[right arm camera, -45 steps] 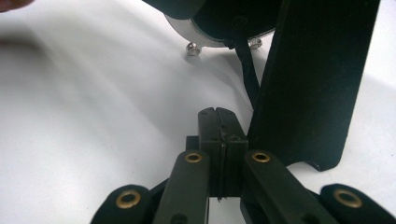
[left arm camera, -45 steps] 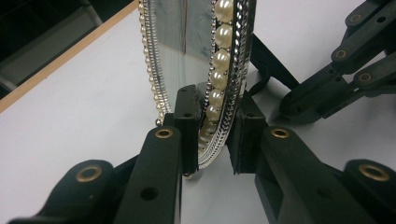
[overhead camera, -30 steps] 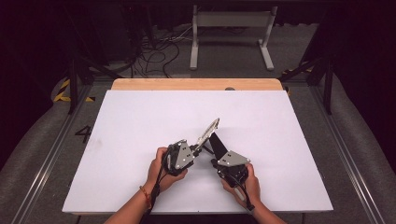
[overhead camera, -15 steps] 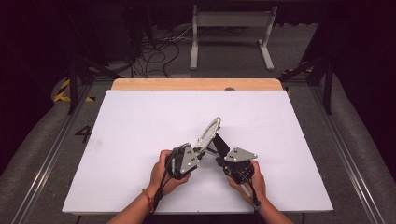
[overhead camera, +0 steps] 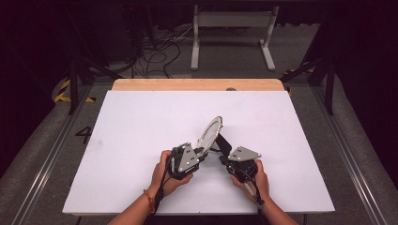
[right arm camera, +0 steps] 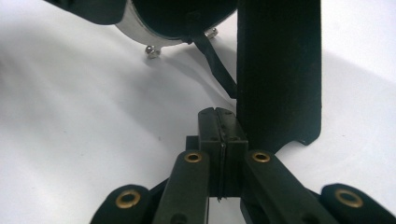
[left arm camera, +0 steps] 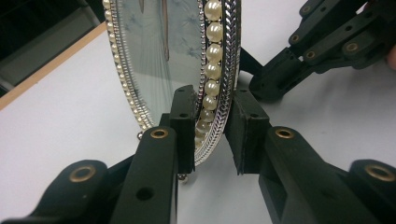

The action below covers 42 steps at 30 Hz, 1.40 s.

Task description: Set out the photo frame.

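An oval picture frame rimmed with pearls and silver braid stands tilted on the white table, propped by a black easel leg. In the left gripper view the frame has its lower rim between the jaws of my left gripper; they have just been opening, and a thin gap shows at the right pad. Seen from above, the left gripper sits at the frame's foot. My right gripper is shut, nothing visible between its pads, right beside the easel leg behind the frame's back.
The white board leaves wide free room to the left, right and far side of the frame. A wooden strip borders the far edge. Beyond it are cables and a metal stand on the floor.
Both hands have drifted slightly to the right. The frame stays propped in about the same place and tilt.
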### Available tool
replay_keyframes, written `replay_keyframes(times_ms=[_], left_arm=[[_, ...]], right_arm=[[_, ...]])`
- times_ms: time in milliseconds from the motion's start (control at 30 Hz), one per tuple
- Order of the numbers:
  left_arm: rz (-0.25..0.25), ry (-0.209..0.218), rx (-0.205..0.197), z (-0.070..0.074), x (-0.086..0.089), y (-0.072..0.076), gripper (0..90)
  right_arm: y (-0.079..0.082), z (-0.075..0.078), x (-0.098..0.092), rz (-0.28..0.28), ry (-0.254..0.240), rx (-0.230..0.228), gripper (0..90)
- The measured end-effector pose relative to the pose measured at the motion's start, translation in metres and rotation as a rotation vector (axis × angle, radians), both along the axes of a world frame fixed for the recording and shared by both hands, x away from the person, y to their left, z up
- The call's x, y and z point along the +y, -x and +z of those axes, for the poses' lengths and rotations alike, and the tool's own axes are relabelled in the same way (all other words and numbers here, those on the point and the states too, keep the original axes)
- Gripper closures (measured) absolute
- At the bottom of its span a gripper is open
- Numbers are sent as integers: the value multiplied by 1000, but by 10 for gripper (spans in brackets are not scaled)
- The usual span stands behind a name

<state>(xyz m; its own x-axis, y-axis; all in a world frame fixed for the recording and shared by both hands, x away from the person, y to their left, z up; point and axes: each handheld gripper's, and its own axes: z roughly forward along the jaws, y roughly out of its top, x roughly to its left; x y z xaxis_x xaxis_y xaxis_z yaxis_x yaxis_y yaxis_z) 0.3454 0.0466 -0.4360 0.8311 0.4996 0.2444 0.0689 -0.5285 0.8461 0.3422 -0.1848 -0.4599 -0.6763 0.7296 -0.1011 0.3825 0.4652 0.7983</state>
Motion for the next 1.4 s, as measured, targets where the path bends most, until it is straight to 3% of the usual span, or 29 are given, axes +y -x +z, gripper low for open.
replay_keyframes(times_ms=[267,400,500,600,667,767,933,1000,1167,1300,1400], left_arm=[[-52,-3,15,3,1,2,681],[-71,14,31,10,10,3,631],[-67,-7,30,12,21,7,578],[-18,-34,31,12,49,14,535],[3,-32,36,11,58,15,514],[65,-23,54,6,85,20,492],[128,-43,84,-6,115,29,392],[146,-51,97,-11,123,32,363],[157,-62,120,-17,128,33,329],[149,-70,121,-19,124,32,313],[145,-86,129,-22,121,31,307]], right_arm=[[-6,0,-6,-22,-3,1,900],[-7,0,-8,-31,-12,8,882],[-5,0,-7,-30,-21,10,846],[0,5,-4,-21,-57,-3,822],[2,7,-2,-11,-75,-6,814],[9,13,7,28,-103,-23,791],[13,19,22,24,-149,-32,635],[11,20,26,-9,-153,-39,584],[7,20,35,-41,-191,-20,527],[7,20,44,-46,-195,-32,493],[2,20,48,-82,-223,-21,483]])
